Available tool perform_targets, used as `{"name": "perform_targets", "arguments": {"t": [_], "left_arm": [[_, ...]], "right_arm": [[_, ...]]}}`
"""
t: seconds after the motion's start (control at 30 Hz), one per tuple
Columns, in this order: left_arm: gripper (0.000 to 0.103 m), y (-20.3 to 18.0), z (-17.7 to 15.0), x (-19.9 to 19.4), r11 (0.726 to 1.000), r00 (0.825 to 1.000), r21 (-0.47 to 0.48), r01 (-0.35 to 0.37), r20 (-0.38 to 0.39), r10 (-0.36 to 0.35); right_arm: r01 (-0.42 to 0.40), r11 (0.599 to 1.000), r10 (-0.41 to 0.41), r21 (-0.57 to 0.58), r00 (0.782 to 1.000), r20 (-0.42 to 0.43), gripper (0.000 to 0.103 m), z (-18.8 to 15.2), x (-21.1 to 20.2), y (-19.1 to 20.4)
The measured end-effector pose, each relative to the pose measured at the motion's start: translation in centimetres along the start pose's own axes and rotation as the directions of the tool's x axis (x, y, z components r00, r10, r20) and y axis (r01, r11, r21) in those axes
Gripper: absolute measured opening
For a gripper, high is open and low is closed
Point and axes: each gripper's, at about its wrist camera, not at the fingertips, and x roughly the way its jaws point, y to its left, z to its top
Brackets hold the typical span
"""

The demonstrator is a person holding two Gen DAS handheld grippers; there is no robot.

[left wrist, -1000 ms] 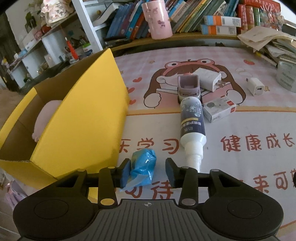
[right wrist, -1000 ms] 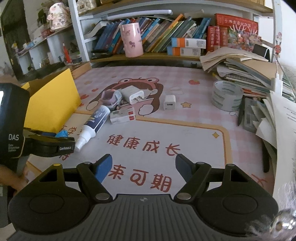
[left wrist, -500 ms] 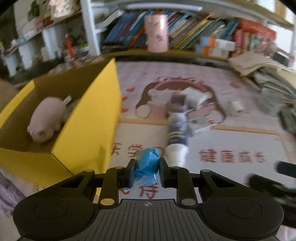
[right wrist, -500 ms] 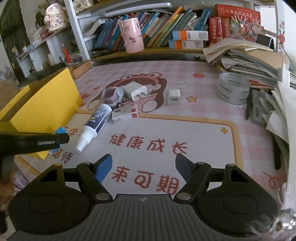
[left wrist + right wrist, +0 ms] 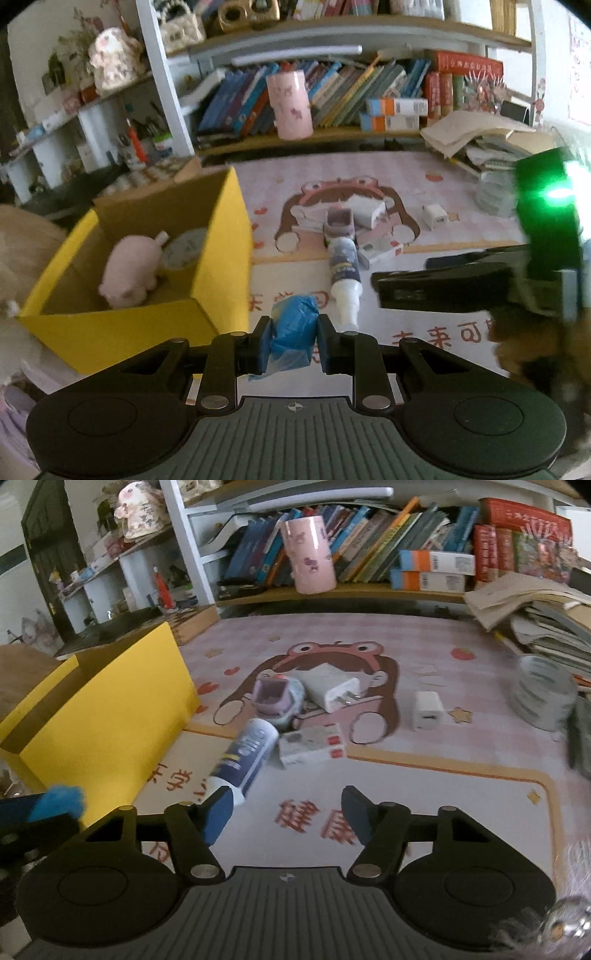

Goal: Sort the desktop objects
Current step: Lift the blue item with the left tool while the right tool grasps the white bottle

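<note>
Bookshelves back the scene at 12 o'clock; below them a pink cartoon mat [image 5: 424,775] covers the worktop.

We note the left gripper [image 5: 293,338] w/ fingers clenched on a crumpled blue bag [image 5: 293,328], held clear of the mat. Probable reason for the high carry: it has to pass over the wall of the yellow box [image 5: 218,258], which sits at 9 o'clock in the left wrist view. Box already holds a pink plush pig [image 5: 131,271] and a round pale item beside it (can't ID it, partly behind the pig). So we judge the box = drop-off bin, and the bag is en route, not yet inside.

Right gripper [image 5: 286,816]: fingers closing, nothing between them yet. It points toward the spray bottle [image 5: 245,758], lying on its side at approx. 11 o'clock from the fingers, nozzle end behind the left fingertip. Likely next pick, though that's our guess.

Remaining on the mat near centre: purple toy [image 5: 275,699], white plug charger [image 5: 332,692], small white cube charger [image 5: 427,710], flat red-white box [image 5: 314,746]. Tape roll [image 5: 543,694] at 3 o'clock, edge blurred.

Hard to read: box interior is hidden in the right wrist view (only the outer wall shows); the blue bag appears there as a smear at 9 o'clock; motion blur softens the mat lettering; the right gripper's body blocks the far right of the left view.
</note>
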Motion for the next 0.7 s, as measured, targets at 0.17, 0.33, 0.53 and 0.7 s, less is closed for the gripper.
{"name": "perform_targets", "arguments": {"t": [0.17,0.33,0.53,0.7], "left_arm": [[0.024,0.6,-0.2,-1.6,1.000,0.999,0.008,0.003,0.047,-0.004],[0.024,0.9,-0.4,-2.3,1.000,0.998,0.014,0.027,0.064,-0.028],[0.024,1.2,-0.7,-2.4,0.999,0.997,0.001,0.043,0.060,-0.043],[0.024,1.3,-0.5,-2.4,0.997,0.995,-0.017,0.072,0.070,-0.071]], "right_arm": [[-0.020,1.000,0.019,-0.012,1.000,-0.022,0.057,0.8,2.5,1.6],[-0.010,1.000,0.010,0.008,0.999,-0.048,0.053,1.9,5.0,2.5],[-0.001,0.998,-0.003,-0.061,0.997,-0.078,0.041,1.9,6.4,3.4],[-0.001,0.998,-0.005,-0.068,0.996,-0.088,0.030,1.2,4.7,3.1]]}}
